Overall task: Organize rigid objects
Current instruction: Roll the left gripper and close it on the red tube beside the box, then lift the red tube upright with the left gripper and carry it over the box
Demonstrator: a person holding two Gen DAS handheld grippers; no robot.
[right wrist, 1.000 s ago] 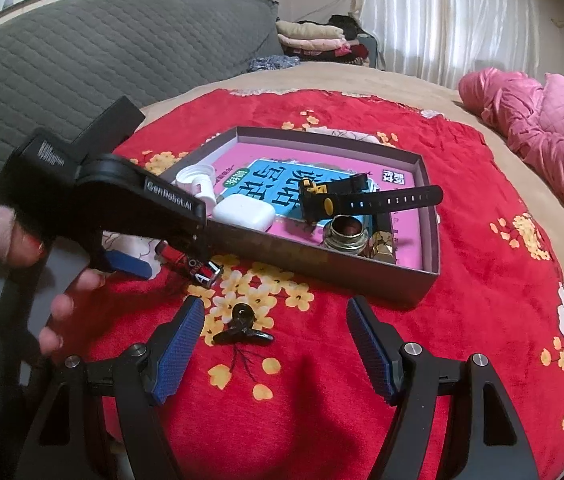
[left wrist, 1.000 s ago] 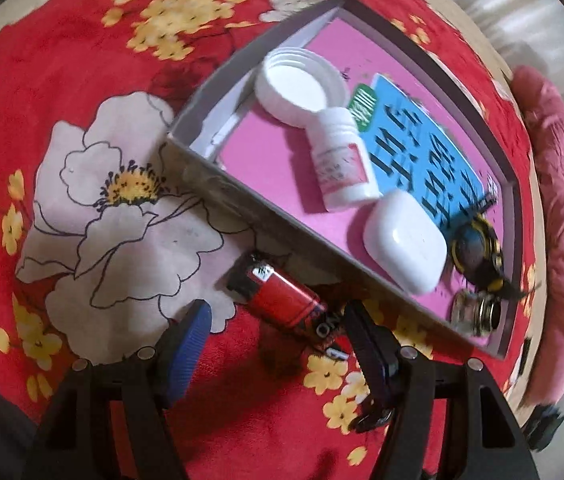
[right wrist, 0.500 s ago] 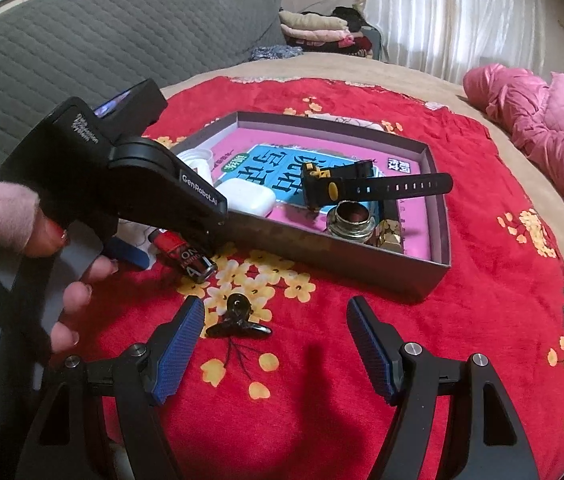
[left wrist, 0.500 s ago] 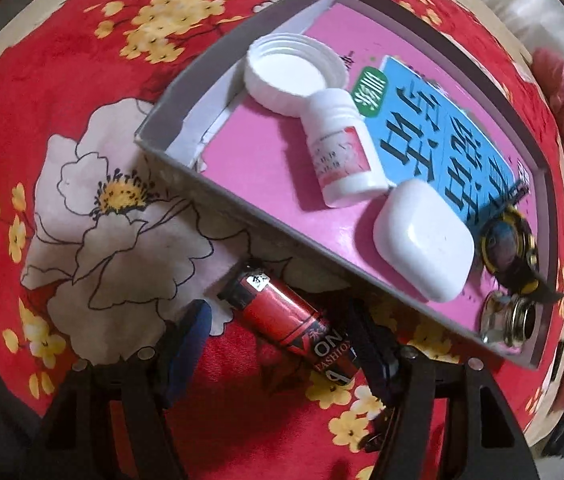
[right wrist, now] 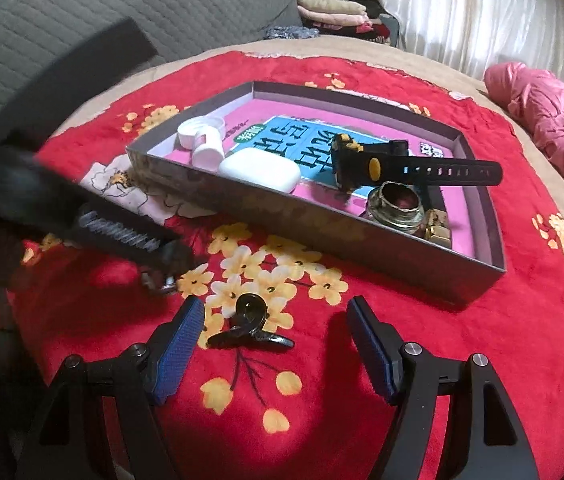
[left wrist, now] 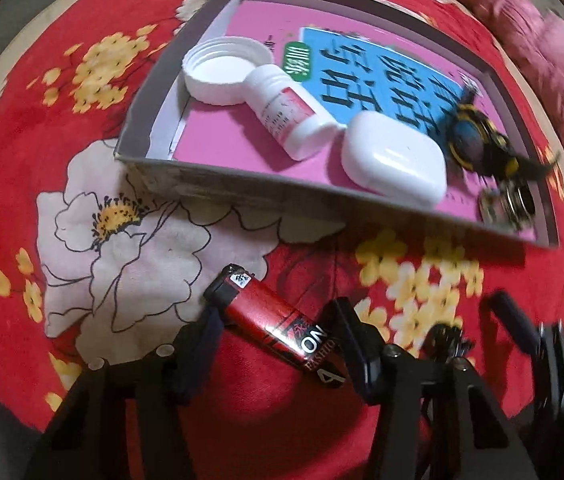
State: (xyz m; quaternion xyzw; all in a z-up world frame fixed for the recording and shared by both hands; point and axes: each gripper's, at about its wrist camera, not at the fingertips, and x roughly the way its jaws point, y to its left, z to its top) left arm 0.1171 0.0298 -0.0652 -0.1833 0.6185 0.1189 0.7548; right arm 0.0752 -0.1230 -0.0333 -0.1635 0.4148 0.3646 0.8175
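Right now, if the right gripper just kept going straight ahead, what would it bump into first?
Most likely the small black clip on the red cloth, lying just ahead between the open right gripper fingers. Beyond it comes the near wall of the grey box. Depth is hard to judge through the fisheye.

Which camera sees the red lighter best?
The left wrist view: the red lighter lies large and close on the blanket between the left tool's fingers, label readable. In the right wrist view that tool's body hides it almost completely.
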